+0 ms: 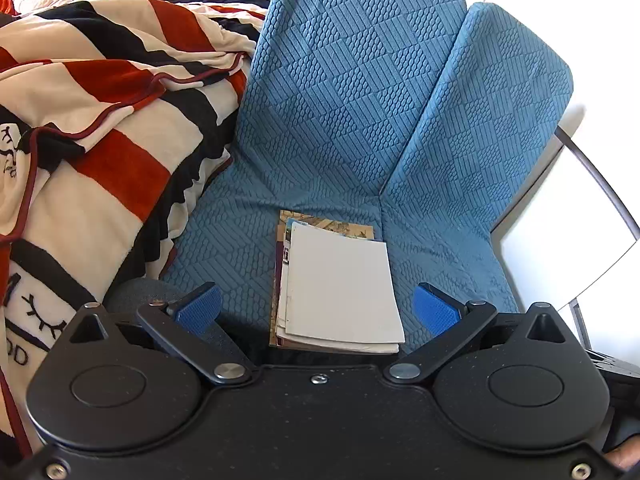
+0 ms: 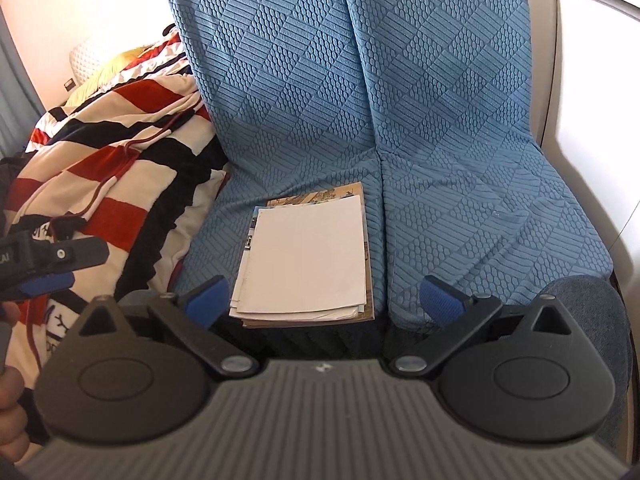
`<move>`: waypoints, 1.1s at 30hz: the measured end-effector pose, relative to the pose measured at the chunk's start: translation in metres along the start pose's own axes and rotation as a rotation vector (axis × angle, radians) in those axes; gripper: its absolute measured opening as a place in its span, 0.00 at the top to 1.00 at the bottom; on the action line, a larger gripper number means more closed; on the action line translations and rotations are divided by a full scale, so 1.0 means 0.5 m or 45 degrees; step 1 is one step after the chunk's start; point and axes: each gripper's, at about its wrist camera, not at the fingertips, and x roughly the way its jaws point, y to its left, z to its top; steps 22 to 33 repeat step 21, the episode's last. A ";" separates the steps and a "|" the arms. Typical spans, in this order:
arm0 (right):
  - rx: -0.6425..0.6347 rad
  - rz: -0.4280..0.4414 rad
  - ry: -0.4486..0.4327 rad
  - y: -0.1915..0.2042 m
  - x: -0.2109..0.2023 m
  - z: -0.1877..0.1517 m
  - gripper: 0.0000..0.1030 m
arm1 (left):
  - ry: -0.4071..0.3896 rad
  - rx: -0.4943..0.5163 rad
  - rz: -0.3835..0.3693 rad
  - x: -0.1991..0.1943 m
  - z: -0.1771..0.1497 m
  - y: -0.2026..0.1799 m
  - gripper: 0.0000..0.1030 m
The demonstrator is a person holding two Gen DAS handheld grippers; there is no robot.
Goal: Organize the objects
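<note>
Blue sofa seat, stack of booklets sitting on it, both grippers hanging wide open in front.

Going near to far: the left gripper (image 1: 316, 312) and the right gripper (image 2: 322, 300) are both holding nothing and touching nothing, jaws spread well apart, blue pads (image 1: 200, 310) flanking the stack of booklets (image 1: 338, 286) in each wrist view. That stack is lying dead ahead of both, near the seat's front edge, just left of the cushion seam, long axis running away toward the sofa (image 2: 460, 208) backrest. I honestly can't say which gripper is nearer; looks about even. Off to the left a striped blanket (image 1: 100, 120) is piling up against the seat.
</note>
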 end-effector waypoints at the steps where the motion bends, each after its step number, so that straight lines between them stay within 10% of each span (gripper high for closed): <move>1: -0.002 -0.001 0.001 0.000 0.000 0.000 0.00 | 0.001 -0.001 -0.004 0.000 0.000 0.000 0.01; 33: -0.010 -0.025 0.003 -0.005 0.001 0.000 0.00 | 0.006 0.018 -0.003 0.003 -0.003 -0.006 0.00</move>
